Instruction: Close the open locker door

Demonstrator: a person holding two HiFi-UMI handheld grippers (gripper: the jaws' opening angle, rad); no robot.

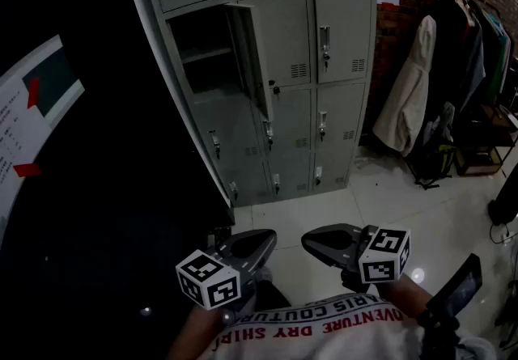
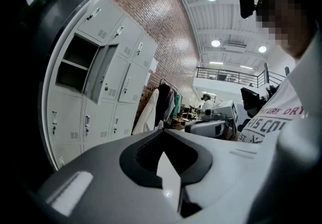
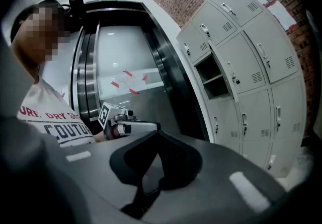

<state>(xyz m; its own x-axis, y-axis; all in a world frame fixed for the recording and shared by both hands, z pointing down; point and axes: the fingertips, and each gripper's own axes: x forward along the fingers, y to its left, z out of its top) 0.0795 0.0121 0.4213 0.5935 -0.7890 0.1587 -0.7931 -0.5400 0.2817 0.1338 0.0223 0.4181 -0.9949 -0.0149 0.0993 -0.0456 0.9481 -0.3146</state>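
A grey bank of lockers (image 1: 324, 108) stands ahead against a brick wall. One upper-left compartment (image 1: 202, 51) is open, its door (image 1: 249, 59) swung out toward me. The same open door shows in the left gripper view (image 2: 95, 69), and the open compartment (image 3: 216, 74) in the right gripper view. My left gripper (image 1: 257, 242) and right gripper (image 1: 317, 240) are held low, close to my body and well short of the lockers. Each has its jaws pressed together with nothing between them, as seen along the left gripper (image 2: 162, 130) and the right gripper (image 3: 158, 132).
A dark lift door and frame (image 1: 81, 188) fills the left side, right next to the lockers. A clothes rack (image 1: 465, 59) with a pale coat (image 1: 409, 91) and other garments stands at the right. A black device (image 1: 457, 290) juts up at lower right. The floor (image 1: 380, 205) is glossy white tile.
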